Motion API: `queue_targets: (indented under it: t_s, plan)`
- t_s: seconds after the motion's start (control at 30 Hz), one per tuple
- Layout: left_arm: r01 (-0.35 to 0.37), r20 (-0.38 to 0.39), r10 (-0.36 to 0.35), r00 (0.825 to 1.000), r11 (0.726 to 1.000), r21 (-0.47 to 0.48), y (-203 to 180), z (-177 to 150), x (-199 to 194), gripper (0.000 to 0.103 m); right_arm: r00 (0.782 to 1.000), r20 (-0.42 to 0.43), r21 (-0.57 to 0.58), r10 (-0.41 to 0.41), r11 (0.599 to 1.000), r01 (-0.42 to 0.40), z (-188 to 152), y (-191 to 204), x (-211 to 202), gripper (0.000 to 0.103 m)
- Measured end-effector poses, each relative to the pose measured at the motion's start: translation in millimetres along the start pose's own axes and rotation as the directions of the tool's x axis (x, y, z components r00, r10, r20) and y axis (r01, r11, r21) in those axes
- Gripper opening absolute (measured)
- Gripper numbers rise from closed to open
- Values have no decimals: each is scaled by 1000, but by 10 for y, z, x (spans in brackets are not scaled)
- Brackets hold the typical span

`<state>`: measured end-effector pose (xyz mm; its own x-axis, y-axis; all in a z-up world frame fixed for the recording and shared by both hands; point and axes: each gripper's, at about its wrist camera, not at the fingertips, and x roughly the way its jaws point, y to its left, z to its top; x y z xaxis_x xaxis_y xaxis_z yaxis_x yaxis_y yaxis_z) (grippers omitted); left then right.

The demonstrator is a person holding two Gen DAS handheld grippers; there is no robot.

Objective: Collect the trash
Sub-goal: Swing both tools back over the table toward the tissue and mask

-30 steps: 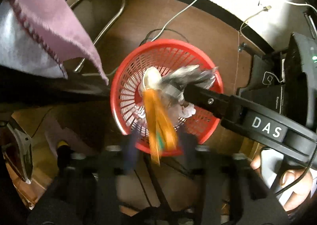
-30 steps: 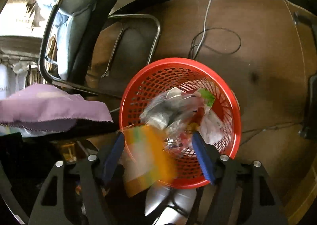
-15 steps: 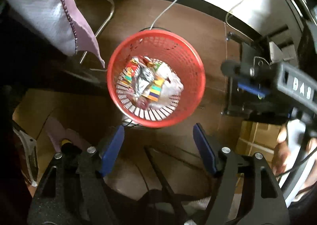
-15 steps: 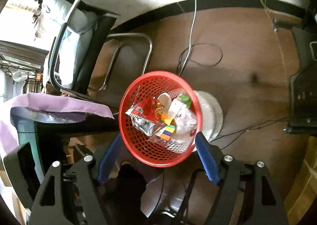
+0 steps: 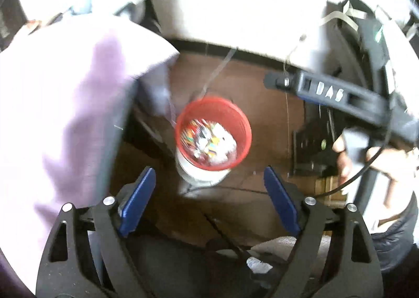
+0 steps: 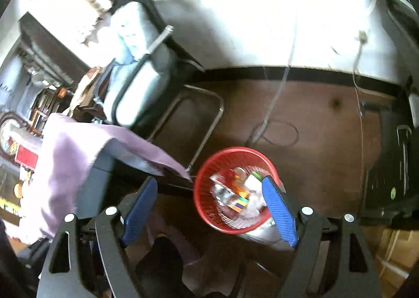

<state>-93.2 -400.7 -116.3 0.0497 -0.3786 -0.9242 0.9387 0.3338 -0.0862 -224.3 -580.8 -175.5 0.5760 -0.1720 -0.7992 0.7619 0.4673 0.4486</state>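
- Left wrist view, nearest: the left gripper is spread wide with nothing between its blue pads, high above the floor.
- Below it, the red basket stands on the brown floor, open side up to catch trash; the wrappers lie inside (blurred).
- The right gripper is equally wide and empty, its right pad overlapping the basket in view.
- Beyond, a purple cloth drapes over a table edge, then a chair by the wall.
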Motion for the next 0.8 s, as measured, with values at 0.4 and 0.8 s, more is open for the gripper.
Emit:
queue_targets:
  t_s: [0.4, 0.8]
  plan:
    - [-118, 214, 174, 961, 961, -252, 1262, -281, -1462, 88, 990, 39, -313, 138, 942, -119, -49, 1717, -520, 82]
    - [-158, 235, 367, 900, 778, -609, 2893, -846, -2429, 92, 960, -54, -607, 277, 754, -251, -409, 3802, -665, 87]
